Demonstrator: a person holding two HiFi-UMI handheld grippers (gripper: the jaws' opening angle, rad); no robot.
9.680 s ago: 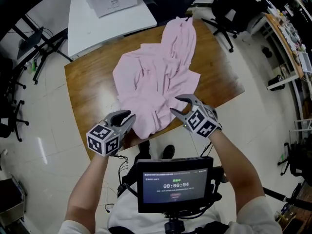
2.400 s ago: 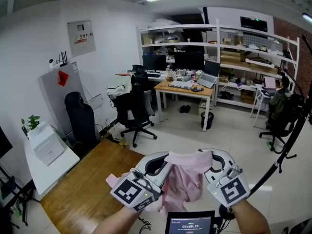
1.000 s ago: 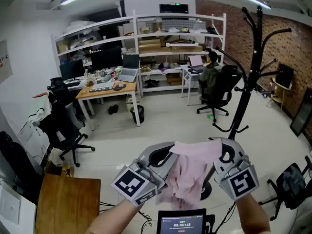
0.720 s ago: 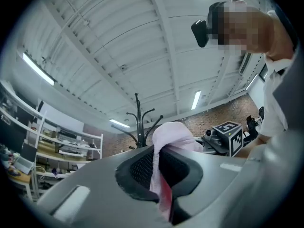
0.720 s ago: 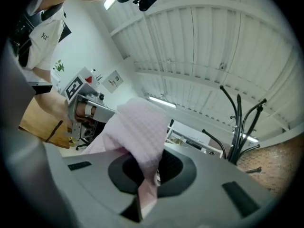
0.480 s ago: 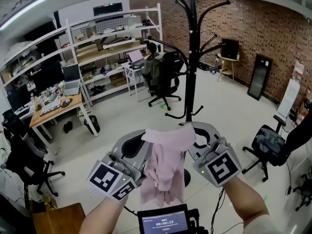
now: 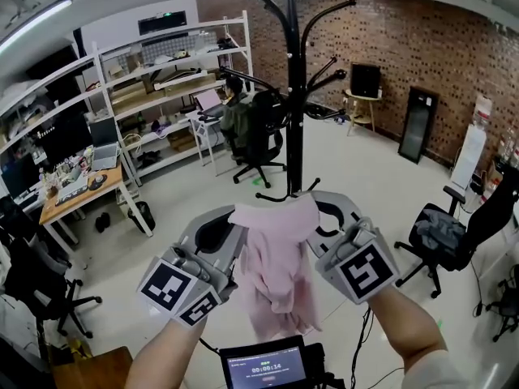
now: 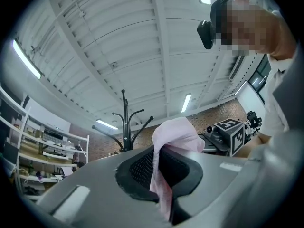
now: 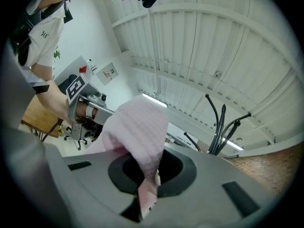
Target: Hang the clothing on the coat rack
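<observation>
now the pink garment (image 7: 277, 278) hangs on the near side of the coat rack (image 7: 294, 104), below its hooks. the left gripper (image 7: 235, 227) has its jaws pinched tight on the cloth's top edge left of the rack's pole, and the right gripper (image 7: 316, 217) jaws pinch it to the right.

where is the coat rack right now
In the head view the coat rack stands upper centre, just beyond the pink garment, with the brick wall behind it.
</observation>
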